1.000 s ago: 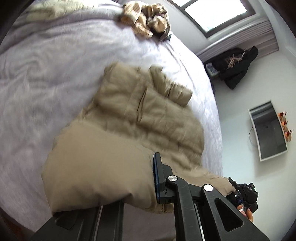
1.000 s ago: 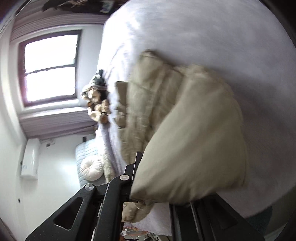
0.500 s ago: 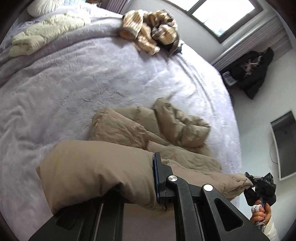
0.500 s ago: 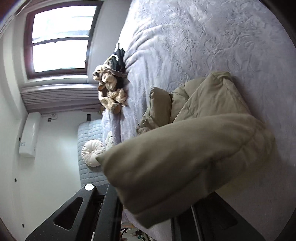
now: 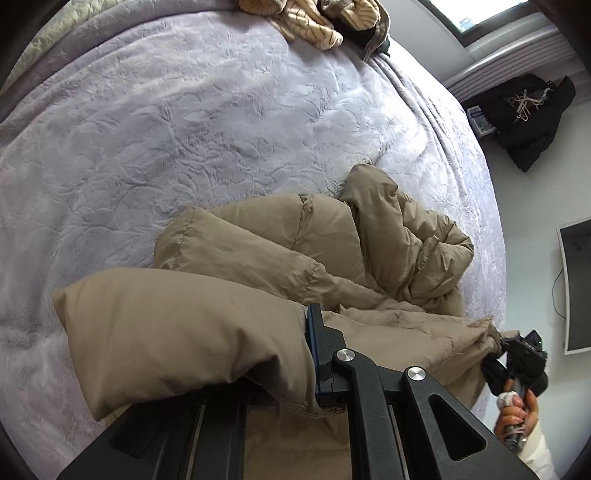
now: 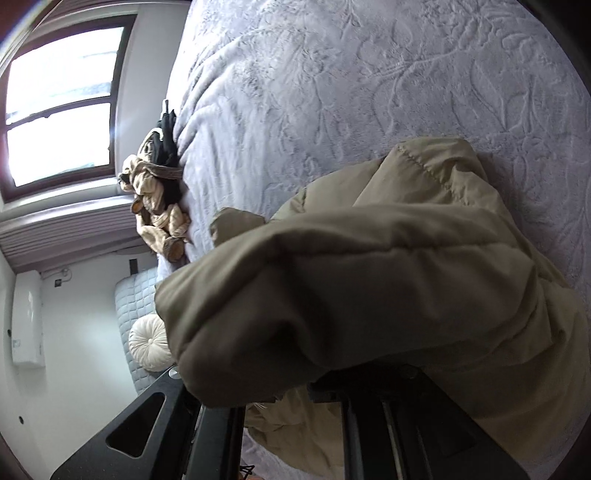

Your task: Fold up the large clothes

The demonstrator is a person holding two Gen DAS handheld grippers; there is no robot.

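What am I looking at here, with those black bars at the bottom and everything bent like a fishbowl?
There is no robot here. A person holds a hand-held gripping tool in each hand, and each tool carries a wide-angle camera that looks along its two fingers. That lens bends the picture.

One picture comes from the left tool, the other from the right tool. The black bars are the tools' own frames. The left picture also shows the right tool from outside, with the person's hand around its handle.

Below is a bed with a lilac cover. On it lies a puffy tan jacket; each tool pinches an edge of it. Near the far edge sits a heap of striped clothes.
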